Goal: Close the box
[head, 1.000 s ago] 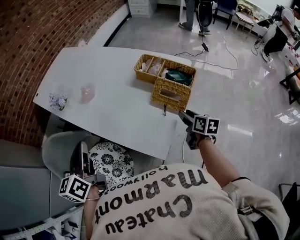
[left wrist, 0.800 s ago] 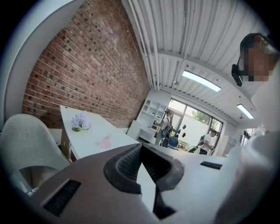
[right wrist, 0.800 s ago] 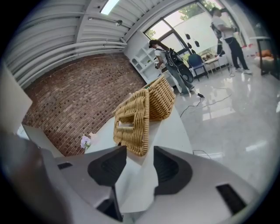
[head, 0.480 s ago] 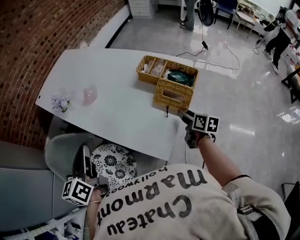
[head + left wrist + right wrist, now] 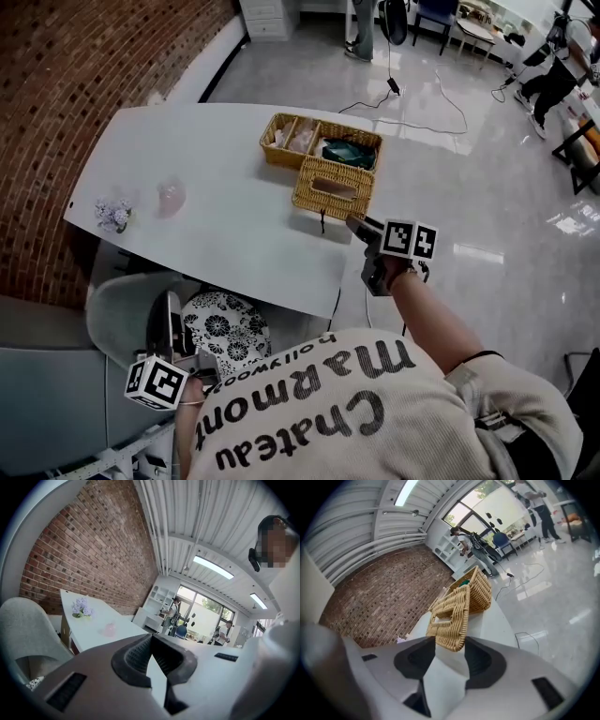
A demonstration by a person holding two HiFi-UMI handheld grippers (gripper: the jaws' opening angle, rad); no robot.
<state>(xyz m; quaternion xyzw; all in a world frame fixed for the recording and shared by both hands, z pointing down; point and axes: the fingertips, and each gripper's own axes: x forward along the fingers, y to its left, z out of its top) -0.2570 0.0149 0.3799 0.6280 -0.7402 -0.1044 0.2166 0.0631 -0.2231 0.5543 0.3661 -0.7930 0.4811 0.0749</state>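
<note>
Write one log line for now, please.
box: open | lid: hanging in front | right gripper: open, near lid | left gripper: shut, by chair

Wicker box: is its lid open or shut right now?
Open. The head view looks into the wicker box, with a green item inside; its lid is swung out on the near side, not covering the top.

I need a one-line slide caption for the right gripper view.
Open right tongs face the open lid of the wicker box on the white table.
</note>
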